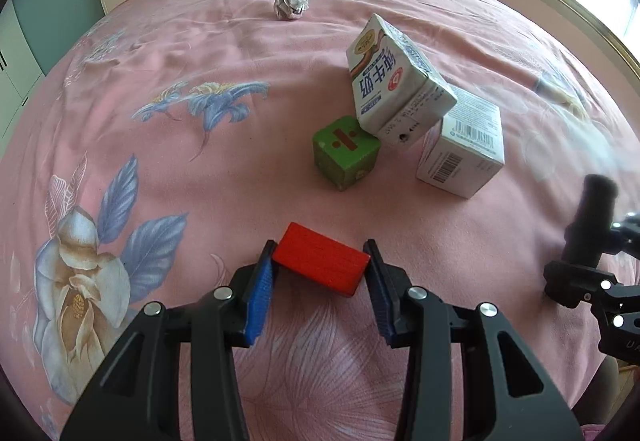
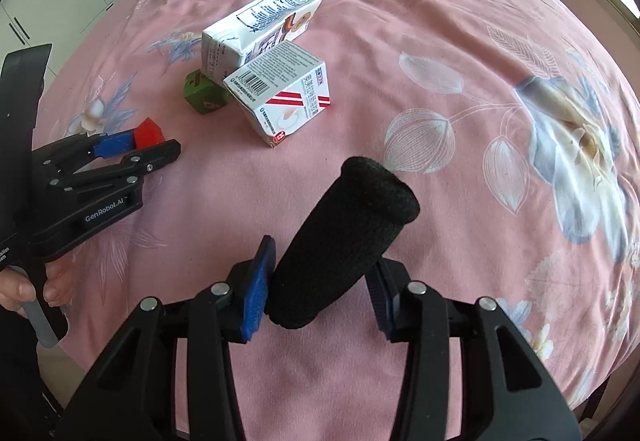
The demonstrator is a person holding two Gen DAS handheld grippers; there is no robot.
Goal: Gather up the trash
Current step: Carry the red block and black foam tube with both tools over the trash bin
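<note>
Left wrist view, red block: I see the red block (image 1: 321, 259) lying flat on the pink bedspread (image 1: 240, 121), right between the blue pads (image 1: 260, 293) of my left gripper (image 1: 320, 265); it looks like painted wood, so I judge it stiff, light and a little smooth; its short ends are the place to hold it.

Left wrist view, fingers: narrowed to the block's width; both pads appear to touch its ends, so I read this as a grip on the block.

Left wrist view, other litter: the milk carton (image 1: 394, 81) leans on the green cube (image 1: 344, 151) and the white medicine box (image 1: 464, 149); a crumpled paper ball (image 1: 292, 3) lies well beyond them.

Right wrist view, black foam tube: the black foam tube (image 2: 340, 241) sits tilted between the pads of my right gripper (image 2: 320, 281), its far end pointing up and away; I judge it soft, light and squashy, grippy rather than slick; holding near its lower end suits it.

Right wrist view, fingers: closed on the tube's lower part; the left pad (image 2: 258, 293) presses its side; the right pad is partly hidden behind it.

Right wrist view, neighbour: my left gripper (image 2: 132, 143) shows at the left edge with the red block (image 2: 150, 133) at its tips.
</note>
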